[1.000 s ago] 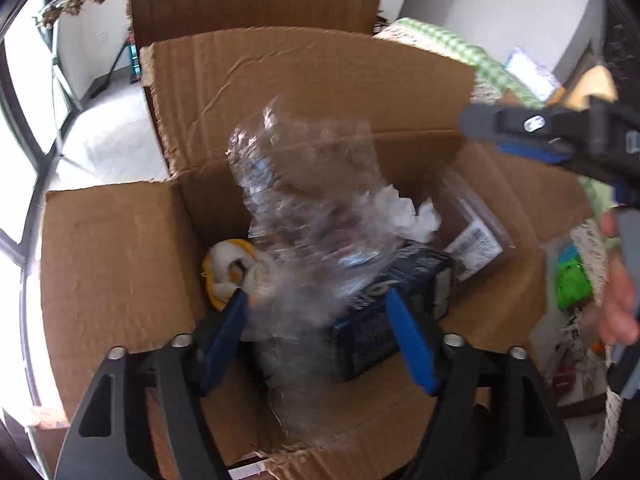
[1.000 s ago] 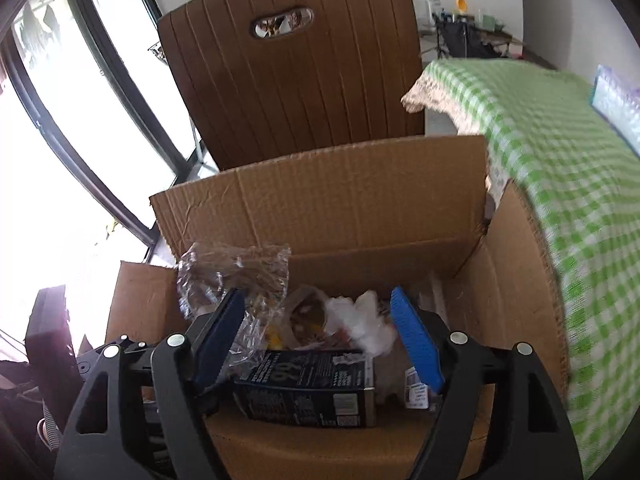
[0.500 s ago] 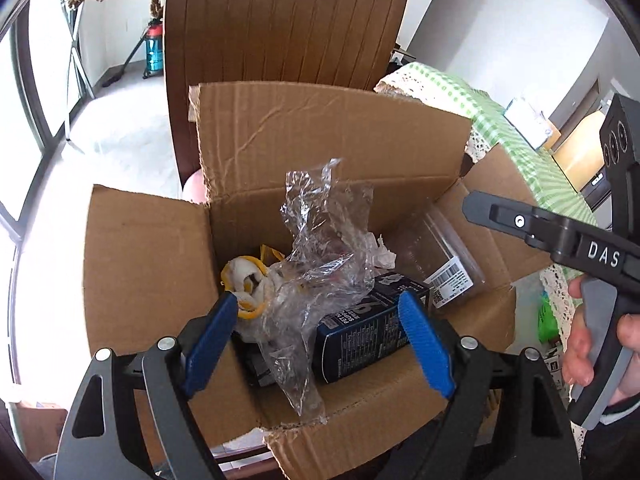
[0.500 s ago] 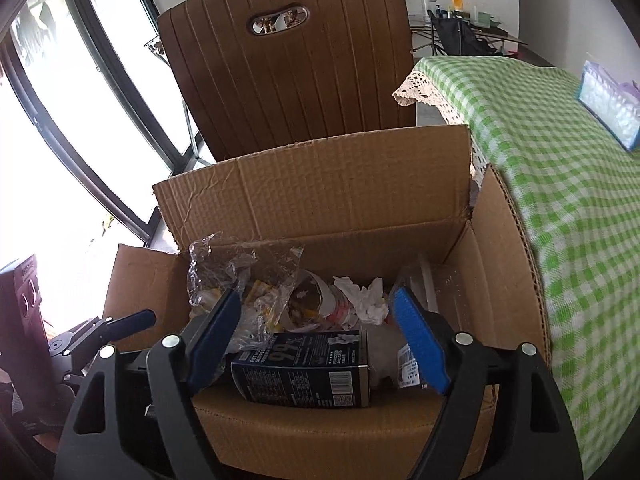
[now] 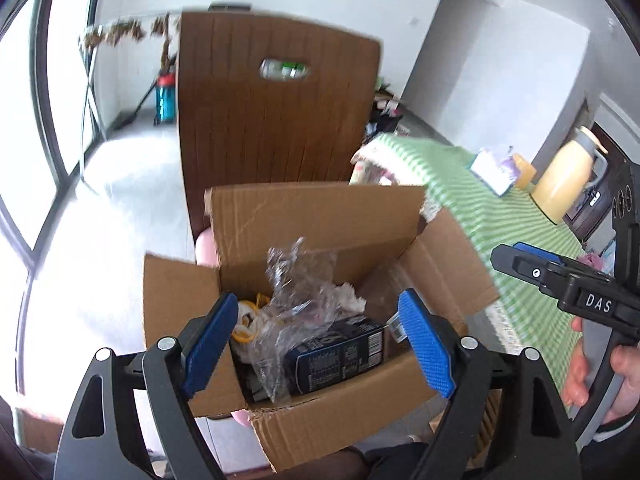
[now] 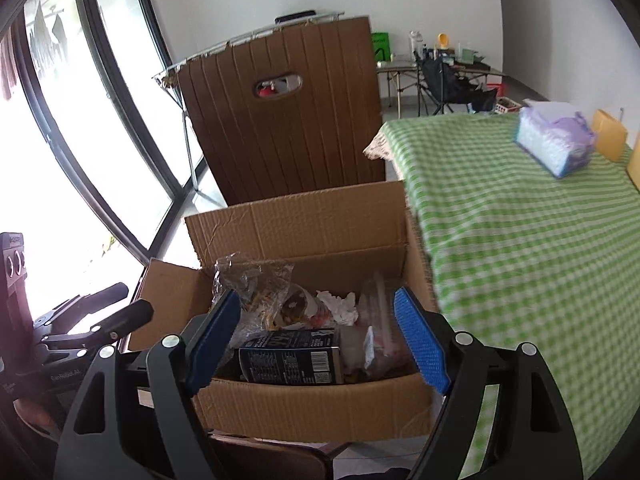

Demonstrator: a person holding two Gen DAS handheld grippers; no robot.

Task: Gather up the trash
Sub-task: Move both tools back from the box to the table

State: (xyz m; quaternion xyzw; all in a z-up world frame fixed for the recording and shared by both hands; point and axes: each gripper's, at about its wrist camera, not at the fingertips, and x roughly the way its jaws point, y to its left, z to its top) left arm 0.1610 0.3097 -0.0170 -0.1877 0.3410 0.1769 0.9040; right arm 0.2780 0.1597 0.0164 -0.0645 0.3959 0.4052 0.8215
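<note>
An open cardboard box point(image 5: 320, 216) point(image 6: 304, 224) holds trash: a crumpled clear plastic bag point(image 5: 296, 292) point(image 6: 252, 276), a dark carton point(image 5: 340, 352) point(image 6: 292, 356), white crumpled paper point(image 6: 336, 306) and a yellow scrap point(image 5: 246, 322). My left gripper point(image 5: 316, 344) hangs open above the box with nothing between its blue pads. My right gripper point(image 6: 316, 338) is open too, above the near edge of the box, empty. It also shows at the right of the left wrist view point(image 5: 560, 276), held by a hand point(image 5: 624, 372).
A brown slatted chair back point(image 5: 272, 120) point(image 6: 288, 120) stands behind the box. To the right is a table with a green checked cloth point(image 6: 520, 220), carrying a tissue pack point(image 6: 556, 140) and a yellow jug point(image 5: 564, 176). Large windows fill the left side.
Both grippers have risen and drawn back from the box, so it looks smaller and lower. The clear plastic bag, near the left pads before, now lies loose in the box.
</note>
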